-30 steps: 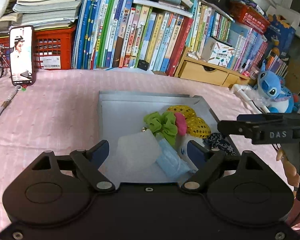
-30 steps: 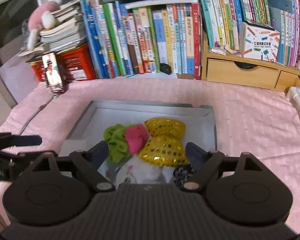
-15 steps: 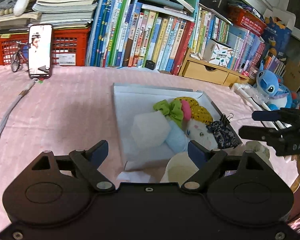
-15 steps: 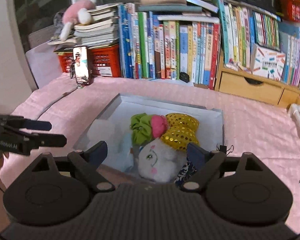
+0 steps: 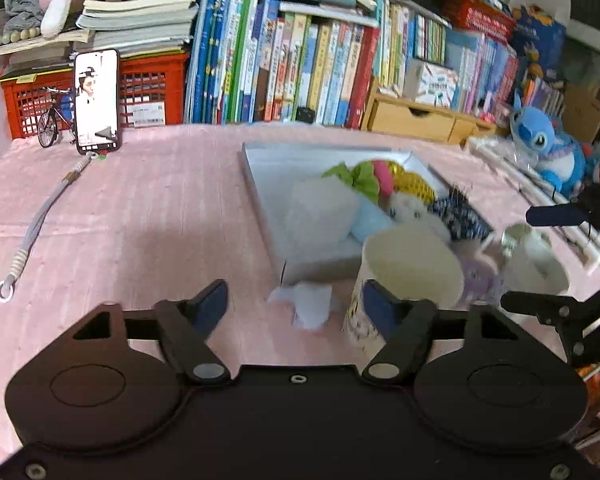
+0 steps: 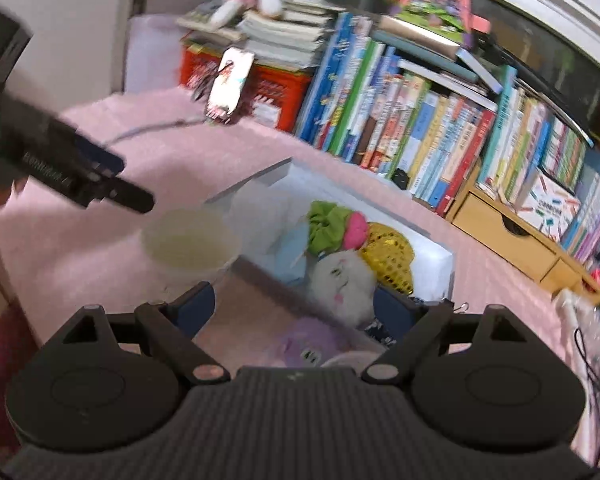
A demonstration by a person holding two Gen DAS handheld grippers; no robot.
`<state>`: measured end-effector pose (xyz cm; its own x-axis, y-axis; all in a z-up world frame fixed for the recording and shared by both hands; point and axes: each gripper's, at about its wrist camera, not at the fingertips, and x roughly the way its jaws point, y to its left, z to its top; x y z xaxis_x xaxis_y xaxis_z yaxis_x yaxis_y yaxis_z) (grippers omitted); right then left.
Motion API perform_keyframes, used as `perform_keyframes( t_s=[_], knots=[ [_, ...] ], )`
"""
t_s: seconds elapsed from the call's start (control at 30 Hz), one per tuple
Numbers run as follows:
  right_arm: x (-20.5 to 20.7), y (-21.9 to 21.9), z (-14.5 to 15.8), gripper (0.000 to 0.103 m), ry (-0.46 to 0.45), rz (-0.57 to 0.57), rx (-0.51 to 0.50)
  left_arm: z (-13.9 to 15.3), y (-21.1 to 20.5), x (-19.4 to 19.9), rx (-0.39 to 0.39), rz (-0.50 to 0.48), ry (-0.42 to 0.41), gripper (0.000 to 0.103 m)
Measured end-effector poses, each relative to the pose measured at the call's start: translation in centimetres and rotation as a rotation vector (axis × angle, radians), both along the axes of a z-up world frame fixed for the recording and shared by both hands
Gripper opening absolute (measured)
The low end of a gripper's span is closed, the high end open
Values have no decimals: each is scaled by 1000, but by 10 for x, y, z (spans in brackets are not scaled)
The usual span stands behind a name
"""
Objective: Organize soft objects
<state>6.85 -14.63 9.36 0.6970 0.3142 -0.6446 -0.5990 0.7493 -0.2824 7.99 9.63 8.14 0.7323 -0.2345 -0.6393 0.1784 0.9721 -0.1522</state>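
— What was seen in the grey tray, and of what stuff?

— Soft things were found heaped at its right half: one ruffled green scrunchie, one pink pompom, one gold sequined bow with two lobes, one fluffy white plush, one translucent foam block, one pale blue mask and one dark patterned fabric piece. A lilac plush was seen just outside the near wall, on the ribbed pink cloth.

— And the cups?

— Two cream paper cups were counted beside the tray's near corner.

— The grippers?

— The left gripper was held spread with nothing between its blue pads; the right gripper was likewise parted and unladen.
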Motion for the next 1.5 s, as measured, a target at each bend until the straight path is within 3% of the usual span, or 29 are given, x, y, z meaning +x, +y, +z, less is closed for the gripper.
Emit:
perform_keyframes(
  t_s=[0.13,0.37,0.63,0.83,0.97,1.13,1.17,1.23,1.3,1.5],
  knots=[
    [-23,18,-21,84,-81,47,-137,-16,-4,-3,-2,-30,17,52],
    [-47,42,-69,73,-244,61,-352,-36,-13,0,4,-41,19,48],
    [-37,48,-82,56,-254,-7,-392,-50,-16,12,7,-23,24,39],
    [-27,55,-89,51,-273,-34,-485,-55,-15,18,-23,-13,19,31],
    [-22,57,-91,49,-248,-29,-497,-58,-13,21,-42,0,16,22],
    [-16,61,-93,43,-248,-35,-511,-59,-10,22,-61,2,12,20],
    [-13,61,-93,41,-247,-39,-512,-59,-10,21,-58,3,9,19],
    [-9,61,-94,17,-239,-44,-509,-59,-9,19,-51,8,3,18],
    [-7,61,-94,10,-225,-43,-499,-58,-7,17,-52,12,2,18],
    [-16,60,-89,3,-187,-6,-435,-54,-3,3,-41,25,-9,18]
  ],
)
